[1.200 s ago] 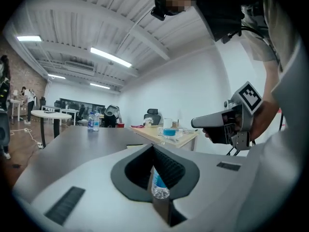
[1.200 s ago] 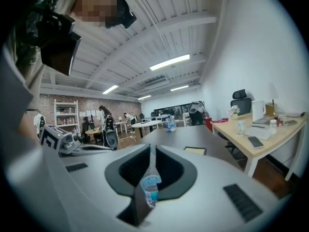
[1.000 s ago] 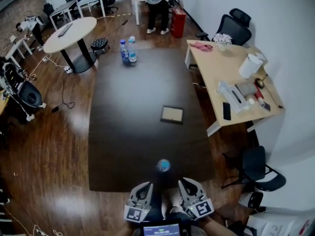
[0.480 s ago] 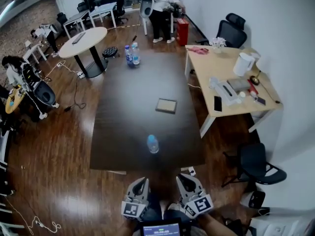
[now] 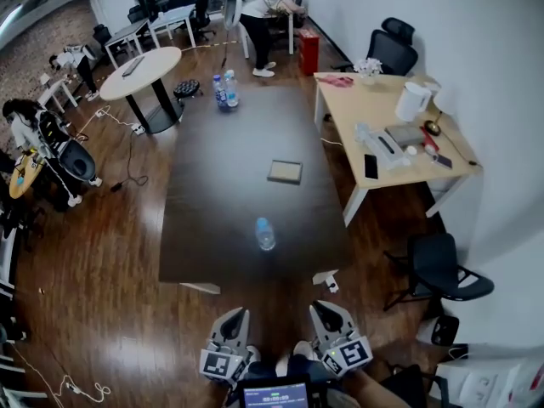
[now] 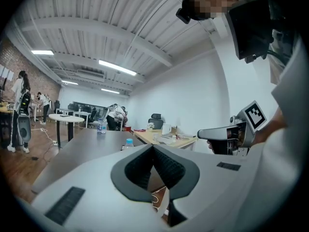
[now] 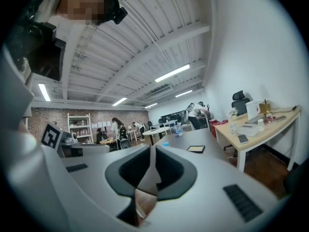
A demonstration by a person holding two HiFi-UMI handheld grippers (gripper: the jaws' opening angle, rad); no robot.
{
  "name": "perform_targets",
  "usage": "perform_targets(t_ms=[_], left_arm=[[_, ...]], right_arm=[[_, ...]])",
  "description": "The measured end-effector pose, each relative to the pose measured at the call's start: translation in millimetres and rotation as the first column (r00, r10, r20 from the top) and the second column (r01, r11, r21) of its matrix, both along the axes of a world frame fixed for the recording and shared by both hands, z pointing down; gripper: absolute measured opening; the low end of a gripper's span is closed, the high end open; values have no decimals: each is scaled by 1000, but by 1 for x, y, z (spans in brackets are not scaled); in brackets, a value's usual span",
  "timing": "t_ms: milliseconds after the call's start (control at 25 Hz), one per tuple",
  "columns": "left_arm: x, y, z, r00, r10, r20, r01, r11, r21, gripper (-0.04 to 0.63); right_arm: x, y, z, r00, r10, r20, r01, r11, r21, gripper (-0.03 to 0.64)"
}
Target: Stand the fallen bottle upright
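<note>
Holding left gripper (image 5: pixel 240 314) and right gripper (image 5: pixel 317 309) just off the dark table's (image 5: pixel 229 168) near end, both jaws closed, empty; viewing bottle (image 5: pixel 265 235) standing upright near that end.

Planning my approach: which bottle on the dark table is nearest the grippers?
The lone bottle by the near edge of the table; the other two bottles stand together at the far end.

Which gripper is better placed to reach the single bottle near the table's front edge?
Left, slightly. The left gripper lines up nearer the bottle than the right gripper. Both are shut, empty and off the table; the bottle already looks upright.
</note>
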State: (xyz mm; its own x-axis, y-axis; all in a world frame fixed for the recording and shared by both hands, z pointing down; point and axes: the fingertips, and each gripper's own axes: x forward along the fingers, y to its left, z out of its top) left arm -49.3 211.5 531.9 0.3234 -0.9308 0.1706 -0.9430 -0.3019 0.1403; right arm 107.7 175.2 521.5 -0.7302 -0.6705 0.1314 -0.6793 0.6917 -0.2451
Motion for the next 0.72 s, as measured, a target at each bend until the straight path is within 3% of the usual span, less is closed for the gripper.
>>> perform_targets(t_ms=[280, 720], left_arm=[[-30, 10, -3, 999, 10, -46, -9, 1000, 13, -3], [-46, 20, -9, 998, 17, -67, -14, 999, 38, -3]], right_arm=[[-24, 19, -13, 996, 87, 0, -87, 994, 60, 25], [-39, 39, -17, 994, 95, -45, -91, 993, 73, 23]])
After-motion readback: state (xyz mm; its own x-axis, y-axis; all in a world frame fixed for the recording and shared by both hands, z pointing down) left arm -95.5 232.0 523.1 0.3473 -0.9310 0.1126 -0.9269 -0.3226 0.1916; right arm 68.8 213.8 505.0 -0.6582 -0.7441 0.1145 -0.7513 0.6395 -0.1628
